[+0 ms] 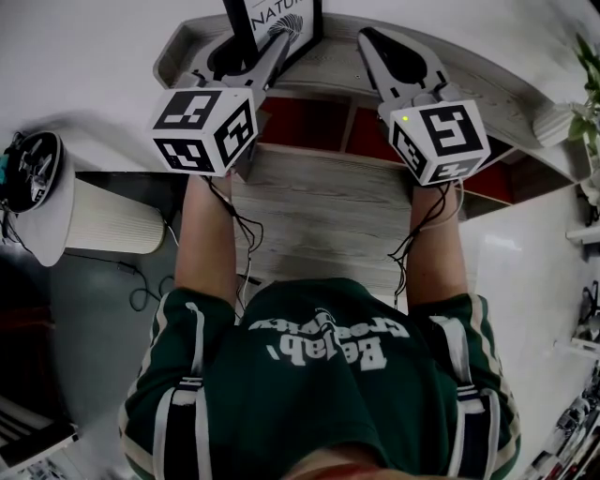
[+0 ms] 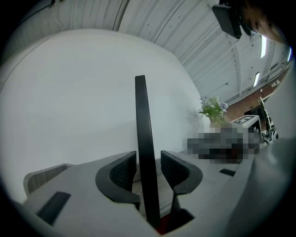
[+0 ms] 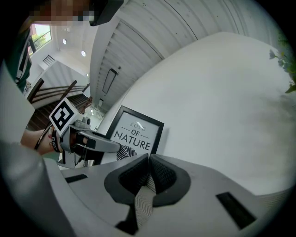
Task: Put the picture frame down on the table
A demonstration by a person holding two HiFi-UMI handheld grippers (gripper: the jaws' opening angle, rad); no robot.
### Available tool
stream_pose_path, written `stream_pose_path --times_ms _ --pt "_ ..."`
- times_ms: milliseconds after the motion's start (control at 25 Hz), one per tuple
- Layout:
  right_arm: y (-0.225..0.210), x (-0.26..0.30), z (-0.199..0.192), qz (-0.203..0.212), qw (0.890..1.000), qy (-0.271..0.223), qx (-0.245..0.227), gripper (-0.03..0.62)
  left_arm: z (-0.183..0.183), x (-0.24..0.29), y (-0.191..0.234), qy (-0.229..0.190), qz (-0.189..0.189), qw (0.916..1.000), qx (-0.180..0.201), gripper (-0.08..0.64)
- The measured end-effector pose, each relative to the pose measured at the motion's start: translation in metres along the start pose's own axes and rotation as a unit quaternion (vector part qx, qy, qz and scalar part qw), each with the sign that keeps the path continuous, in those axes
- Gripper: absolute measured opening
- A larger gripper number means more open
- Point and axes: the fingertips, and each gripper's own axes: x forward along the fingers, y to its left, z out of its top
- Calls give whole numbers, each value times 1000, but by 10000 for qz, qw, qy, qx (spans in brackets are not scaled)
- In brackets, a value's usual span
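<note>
Black picture frame [image 1: 274, 17] upright at the back of the tabletop [image 1: 328, 70].
Head view: it stands on pale wood grain, the left claw [image 1: 277, 45] at its edge. Left gripper view: its thin black edge rises between parted pads (neither pressing). Right gripper view: white print reads "OF NATURE" over a leaf; right claw [image 3: 149, 163] closed, empty.

Your frame [image 3: 137, 135] carries the only print you can read well. In the right gripper view it stands up and to the left, past the jaws of your right gripper [image 3: 149, 172], and says "OF NATURE" in capitals, with a fainter "LOVE" above. In the head view only "NATU" shows on it, just beyond the jaws of your left gripper [image 1: 274, 52]. Your shirt [image 1: 319, 403] bears white lettering, upside down and not surely legible. The cubes [image 1: 204, 129] show only black-and-white patterns.
</note>
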Motion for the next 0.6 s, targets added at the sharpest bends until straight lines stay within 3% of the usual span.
stream_pose_path --times_ms 600 --pt "12 -18 11 138 9998 -120 -47 38 2 -28 1 78 366 9992 156 204"
